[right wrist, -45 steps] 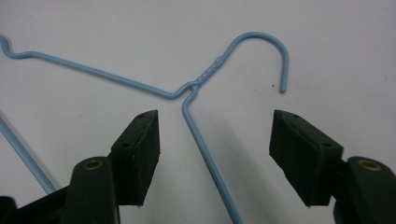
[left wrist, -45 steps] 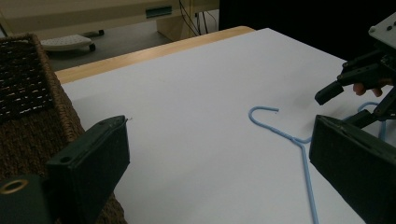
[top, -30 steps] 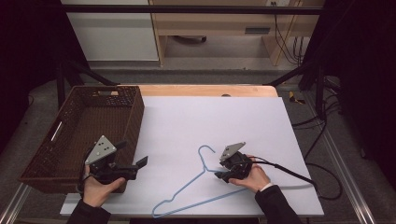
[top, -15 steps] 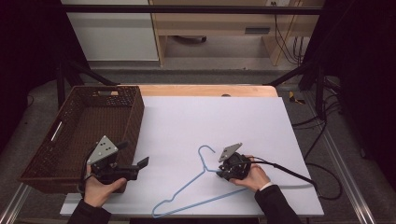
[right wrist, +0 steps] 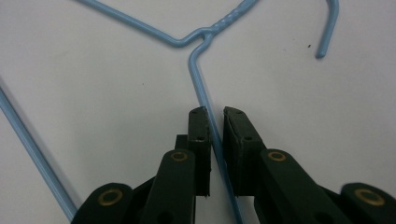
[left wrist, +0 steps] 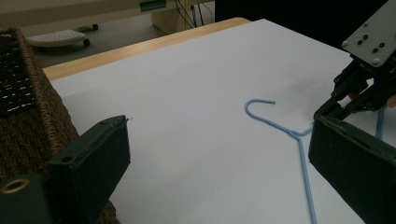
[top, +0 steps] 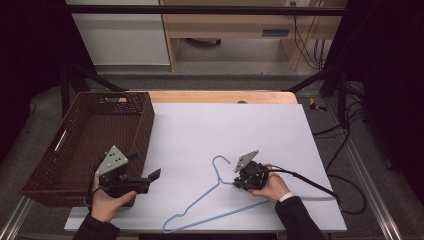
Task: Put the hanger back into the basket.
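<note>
A light-blue wire hanger (top: 197, 200) lies flat on the white table sheet, hook toward the far side. My right gripper (top: 236, 184) rests low on the sheet at the hanger's right shoulder. In the right gripper view its jaws (right wrist: 215, 112) have just been closing around the hanger's wire (right wrist: 198, 70). The wire runs between them with a thin gap still showing, so the pads do not press it. My left gripper (top: 151, 181) is held beside the basket with its jaws wide open (left wrist: 217, 128) and nothing between them, facing the hanger (left wrist: 280, 127).
A brown wicker basket (top: 145, 125) stands at the table's left, close to my left hand. The right gripper's cable (top: 320, 187) trails off to the right. The white sheet (top: 230, 125) covers the table, and a wooden edge (top: 220, 96) runs along its far side.
The right gripper's jaws have narrowed around the hanger wire. Both hands and the hanger stay where they were.
</note>
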Demonstrator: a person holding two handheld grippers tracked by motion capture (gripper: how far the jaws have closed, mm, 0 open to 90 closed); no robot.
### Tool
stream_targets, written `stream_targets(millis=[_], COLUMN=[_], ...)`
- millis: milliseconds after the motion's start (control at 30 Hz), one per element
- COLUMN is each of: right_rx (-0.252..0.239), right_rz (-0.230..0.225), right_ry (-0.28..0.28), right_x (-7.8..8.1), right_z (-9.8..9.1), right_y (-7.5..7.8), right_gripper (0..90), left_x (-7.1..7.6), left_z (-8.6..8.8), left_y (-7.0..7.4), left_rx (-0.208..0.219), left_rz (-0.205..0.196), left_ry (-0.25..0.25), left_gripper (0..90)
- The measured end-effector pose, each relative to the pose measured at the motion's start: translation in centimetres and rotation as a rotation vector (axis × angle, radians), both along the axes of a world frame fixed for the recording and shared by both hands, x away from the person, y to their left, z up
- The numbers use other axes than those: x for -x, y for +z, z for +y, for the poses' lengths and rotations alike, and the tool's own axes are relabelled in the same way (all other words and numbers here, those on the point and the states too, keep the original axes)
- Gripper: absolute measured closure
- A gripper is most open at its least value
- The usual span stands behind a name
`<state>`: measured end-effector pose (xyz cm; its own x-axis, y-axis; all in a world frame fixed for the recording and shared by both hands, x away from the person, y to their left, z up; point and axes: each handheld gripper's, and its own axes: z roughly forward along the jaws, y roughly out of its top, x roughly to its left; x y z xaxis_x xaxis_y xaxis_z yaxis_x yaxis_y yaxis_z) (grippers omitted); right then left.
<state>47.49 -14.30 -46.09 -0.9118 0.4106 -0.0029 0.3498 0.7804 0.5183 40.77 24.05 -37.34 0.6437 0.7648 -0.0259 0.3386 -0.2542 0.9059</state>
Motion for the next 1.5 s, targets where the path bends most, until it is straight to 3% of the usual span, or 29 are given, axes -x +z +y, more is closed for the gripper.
stream_targets(millis=[733, 1067, 1267, 1500], right_rx=[0.000, 0.002, 0.002, 0.013], right_rz=[-0.019, -0.007, -0.030, -0.031], right_ry=[0.061, 0.031, -0.002, -0.044], right_x=[-0.1, 0.0, 0.3, 0.8], right_z=[-0.2, -0.2, -0.2, 0.0], right_y=[0.1, 0.1, 0.0, 0.0], right_gripper=[87.2, 87.0, 82.0, 86.8], left_x=[0.0, 0.0, 0.0, 0.0], left_z=[-1.9, -2.6, -2.5, -2.3], left_y=[-0.8, -1.3, -1.1, -1.0], left_rx=[-0.043, -0.066, -0.059, -0.053], left_rz=[0.033, 0.049, 0.044, 0.041], left_ry=[-0.053, -0.072, -0.069, -0.062], left_gripper=[5.4, 5.4, 5.5, 5.5])
